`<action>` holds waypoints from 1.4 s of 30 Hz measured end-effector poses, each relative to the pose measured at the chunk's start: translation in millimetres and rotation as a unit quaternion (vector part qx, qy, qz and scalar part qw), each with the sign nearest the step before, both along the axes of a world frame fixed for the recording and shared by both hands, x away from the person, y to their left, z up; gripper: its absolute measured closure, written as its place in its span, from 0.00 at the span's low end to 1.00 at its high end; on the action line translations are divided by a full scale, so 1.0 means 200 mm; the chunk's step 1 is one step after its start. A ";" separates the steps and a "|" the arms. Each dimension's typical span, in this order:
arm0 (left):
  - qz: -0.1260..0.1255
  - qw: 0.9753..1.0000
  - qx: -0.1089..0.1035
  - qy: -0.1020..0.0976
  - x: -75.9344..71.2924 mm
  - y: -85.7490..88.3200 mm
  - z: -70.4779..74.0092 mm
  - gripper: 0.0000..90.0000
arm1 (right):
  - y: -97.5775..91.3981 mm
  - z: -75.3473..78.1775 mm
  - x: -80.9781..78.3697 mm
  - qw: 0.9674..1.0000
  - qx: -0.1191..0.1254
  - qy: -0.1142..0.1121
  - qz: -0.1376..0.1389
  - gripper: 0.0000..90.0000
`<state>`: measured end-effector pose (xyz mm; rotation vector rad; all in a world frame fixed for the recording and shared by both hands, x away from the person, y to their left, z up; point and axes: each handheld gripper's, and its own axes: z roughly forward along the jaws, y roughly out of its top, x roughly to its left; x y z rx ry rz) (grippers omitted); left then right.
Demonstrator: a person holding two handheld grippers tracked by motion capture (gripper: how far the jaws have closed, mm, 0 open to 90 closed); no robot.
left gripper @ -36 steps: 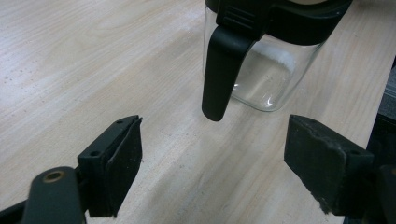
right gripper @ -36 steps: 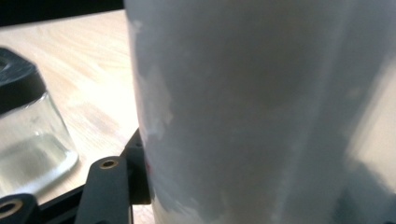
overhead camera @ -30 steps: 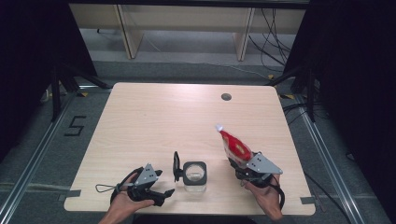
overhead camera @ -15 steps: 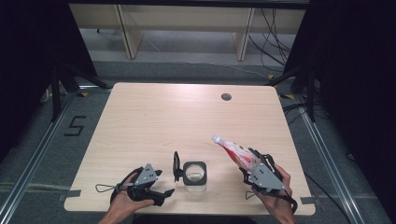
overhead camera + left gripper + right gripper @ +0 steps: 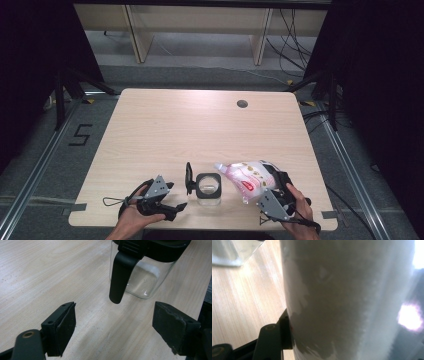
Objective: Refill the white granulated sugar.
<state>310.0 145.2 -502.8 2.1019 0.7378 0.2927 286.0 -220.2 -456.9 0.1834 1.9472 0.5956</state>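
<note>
The right gripper (image 5: 262, 184) is clenched on a soft refill pouch (image 5: 245, 176), white and pink with a red patch, tipped over toward the left so that its spout end hangs just beside the open top of a small glass jar (image 5: 208, 189). The jar stands at the near edge of the table (image 5: 200, 125), about midway between the 2 hands, with a black rim and a black handle (image 5: 120, 277) on its left side. The left gripper (image 5: 167, 207) rests on the table just left of the jar, its 2 jaws released and wide apart with nothing between them, aimed at that handle.

The pouch looks light and floppy (a film bag that gives under pressure), so I judge a grip across its thick lower body is safer than one near the spout, and a hard squeeze could push the contents out early. The jar is stiff, smooth and breakable; its handle is the sensible place to hold it steady.

In the right gripper view the pouch is a blurred pale surface hiding 1 jaw. What the pouch contains, and whether its spout is open, I cannot make out.
</note>
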 end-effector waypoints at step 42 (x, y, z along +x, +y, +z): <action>0.001 1.000 0.011 -0.001 0.00 0.00 -0.01 0.21 | 0.10 0.00 -0.08 0.943 -0.312 -0.118 0.012 0.47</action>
